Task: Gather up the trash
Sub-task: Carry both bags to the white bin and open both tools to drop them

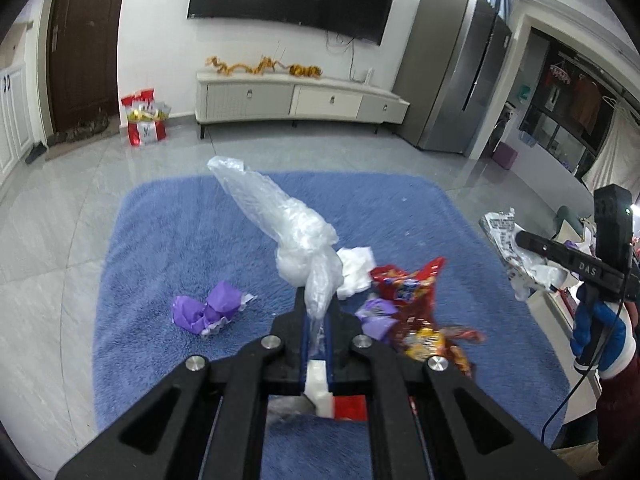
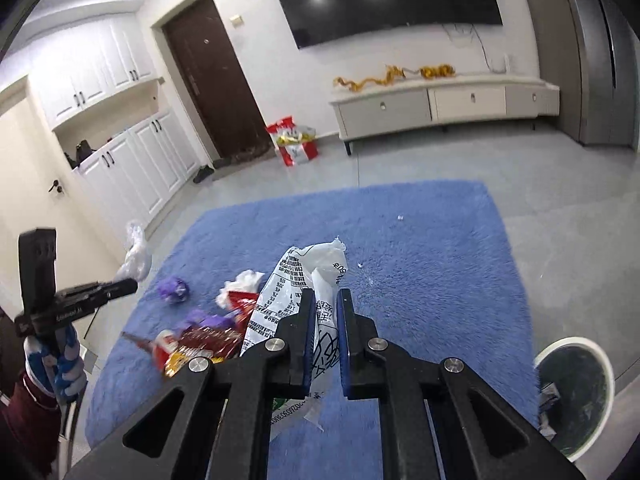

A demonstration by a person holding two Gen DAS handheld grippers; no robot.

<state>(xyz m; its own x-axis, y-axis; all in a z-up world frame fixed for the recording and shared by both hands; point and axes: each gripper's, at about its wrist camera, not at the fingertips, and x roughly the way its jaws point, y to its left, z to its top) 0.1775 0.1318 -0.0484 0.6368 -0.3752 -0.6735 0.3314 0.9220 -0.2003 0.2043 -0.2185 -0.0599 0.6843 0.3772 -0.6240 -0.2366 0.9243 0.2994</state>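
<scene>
My left gripper (image 1: 316,300) is shut on a clear crumpled plastic bag (image 1: 280,216) and holds it above the blue rug (image 1: 160,240). My right gripper (image 2: 325,300) is shut on a white printed wrapper (image 2: 296,280), lifted over the rug (image 2: 440,260); it also shows at the right in the left wrist view (image 1: 508,240). On the rug lie a purple wrapper (image 1: 208,308), a white tissue (image 1: 356,268), red and yellow snack wrappers (image 1: 416,312) and a small purple packet (image 1: 376,316). The left gripper with the plastic bag (image 2: 136,252) shows at the left in the right wrist view.
A white round trash bin (image 2: 576,396) with a dark liner stands on the floor right of the rug. A TV cabinet (image 1: 300,100), a red gift bag (image 1: 144,120), a fridge (image 1: 460,72) and white cupboards (image 2: 120,160) line the room's edges.
</scene>
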